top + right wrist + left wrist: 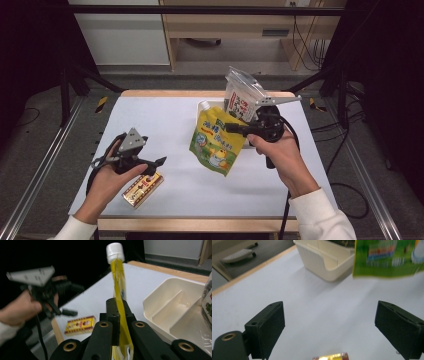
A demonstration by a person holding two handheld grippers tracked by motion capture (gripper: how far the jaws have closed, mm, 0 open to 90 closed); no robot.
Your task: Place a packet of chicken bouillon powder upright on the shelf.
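- High view: the right gripper (pixel 239 128) has its fingers clamped on the edge of a yellow-green spouted pouch (pixel 216 140), held in the air over the white bench (pixel 165 117) just in front of the cream tray (pixel 201 116), where a clear snack bag (pixel 241 95) stands. The left gripper (pixel 155 162) hovers over a small red-and-gold box (pixel 143 188) near the bench's front edge.
- Left gripper view: its fingers (pixel 268 327) stand wide apart with nothing between them; the box (pixel 331 356) lies just below. To take it well, I judge they should drop straight down and straddle its narrow sides. Open bench lies ahead up to the tray (pixel 332 265).
- Right gripper view: the pouch (pixel 119 297) runs edge-on through the closed fingers, cap (pixel 115 252) uppermost. The tray's empty compartments (pixel 175 312) lie at right; lifting the pouch over its rim looks like the safe way in.
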